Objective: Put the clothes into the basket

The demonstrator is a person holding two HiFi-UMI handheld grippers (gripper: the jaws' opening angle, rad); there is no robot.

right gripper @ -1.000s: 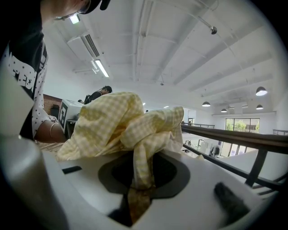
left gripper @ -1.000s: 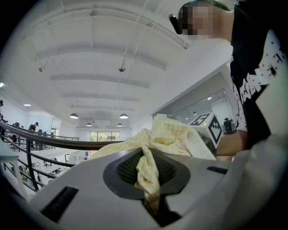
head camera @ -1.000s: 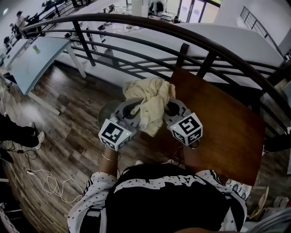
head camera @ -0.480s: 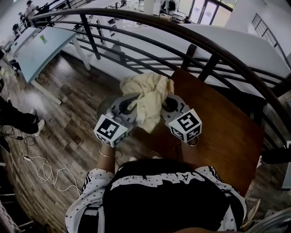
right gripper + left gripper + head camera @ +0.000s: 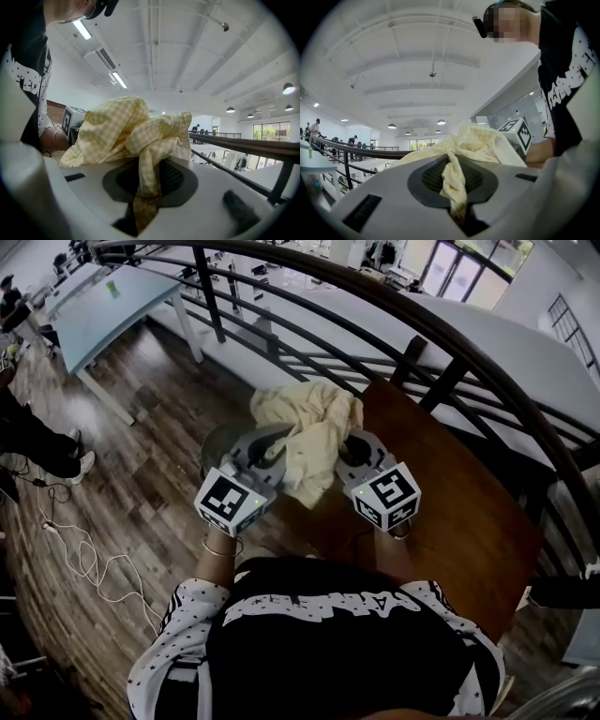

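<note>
- The yellow checked garment (image 5: 307,432) is hanging bunched in the air, stretched between the two grippers above the counter's far left corner and touching nothing else.
- The left gripper (image 5: 452,173) is pinching one gathered fold. Its fingers (image 5: 384,197) are standing narrow, with the cloth trapped in the seam between the pads.
- The right gripper (image 5: 146,176) is doing the same on the other side. Its fingers (image 5: 201,197) are nearly together around a twisted strand, and the rest of the fabric is billowing above them.
- Compared with a second ago, neither grip is changing. The same bundle is staying between the same two grippers, and both are creeping slightly along the counter's left edge.
- I judge the pick-up to be finished and the carry under way, with the drop not yet made.
- What looks like the basket (image 5: 214,442), a grey round rim, is showing just below the left gripper, beside the counter's left edge. Most of it is hidden, so I cannot be sure.
- The brown counter (image 5: 459,502) is lying to the right, bare where it shows.
- The dark railing (image 5: 469,343) is curving just beyond its far edge.
</note>
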